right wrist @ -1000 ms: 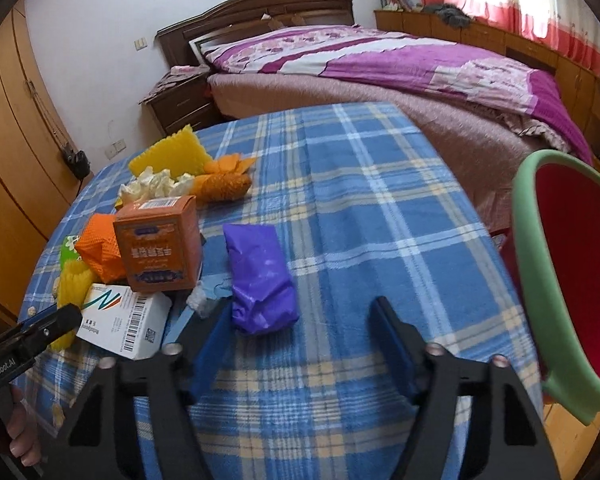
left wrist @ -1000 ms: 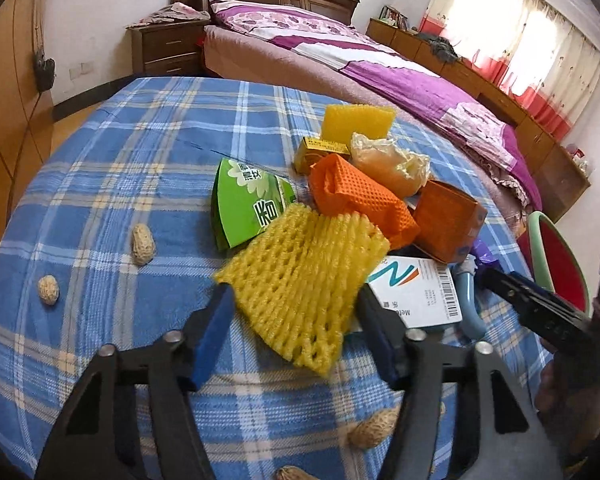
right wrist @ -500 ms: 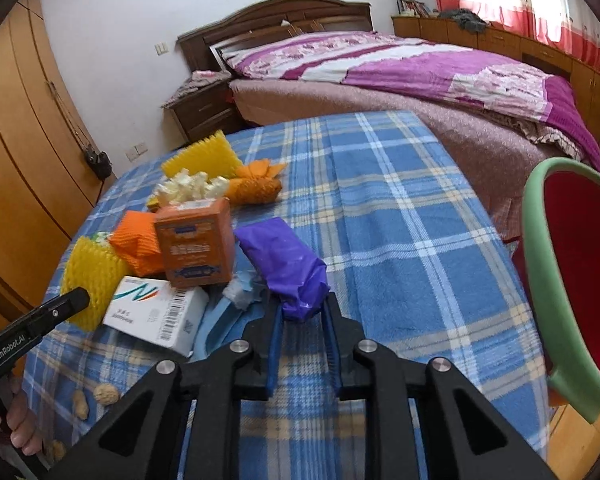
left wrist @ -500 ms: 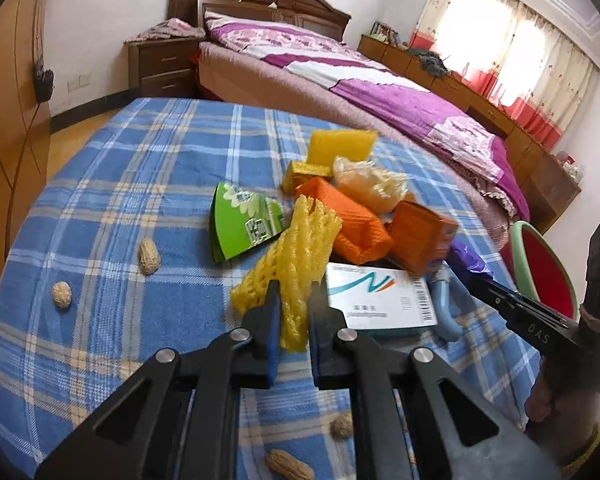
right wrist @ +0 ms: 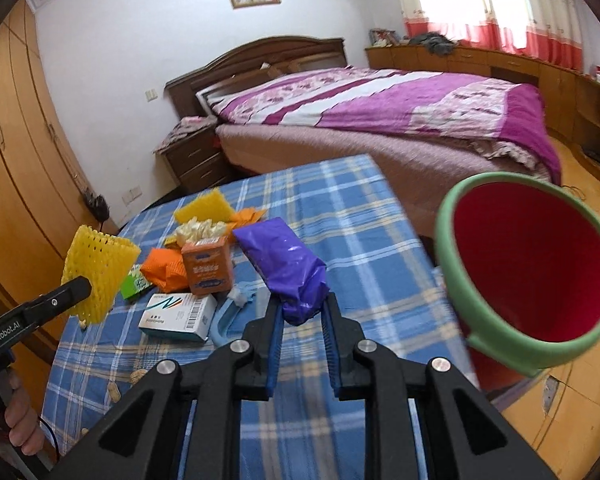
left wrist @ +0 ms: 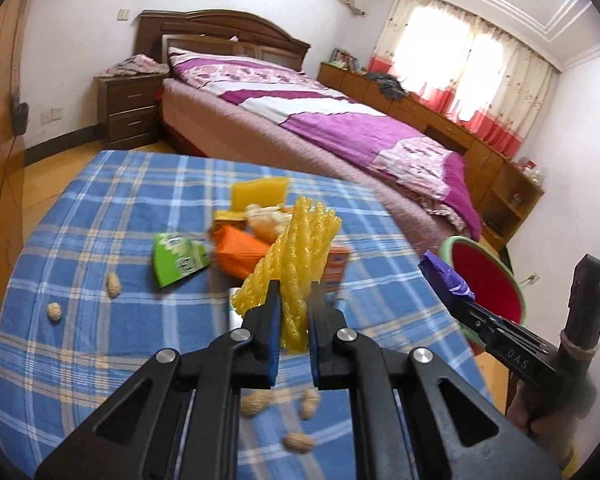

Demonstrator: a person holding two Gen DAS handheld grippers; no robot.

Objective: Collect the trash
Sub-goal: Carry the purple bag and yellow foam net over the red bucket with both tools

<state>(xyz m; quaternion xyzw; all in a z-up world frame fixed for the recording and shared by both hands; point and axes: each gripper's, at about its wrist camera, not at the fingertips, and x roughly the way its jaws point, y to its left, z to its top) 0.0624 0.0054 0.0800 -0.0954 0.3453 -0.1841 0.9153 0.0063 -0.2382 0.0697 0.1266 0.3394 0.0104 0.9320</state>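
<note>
The table point(right wrist: 352, 216) in blue check carries the leftover litter, with the red bin point(right wrist: 532, 272) apparently just off its edge. The right gripper point(right wrist: 300, 312) has its jaws clamped on the purple bag point(right wrist: 288, 264), lifted above the cloth. The left gripper point(left wrist: 294, 304) has its jaws pinching the yellow foam net point(left wrist: 300, 248), which stands up between them.

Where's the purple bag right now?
Right wrist view, centre: purple bag clamped in the right gripper, above the table, left of the red bin.
</note>
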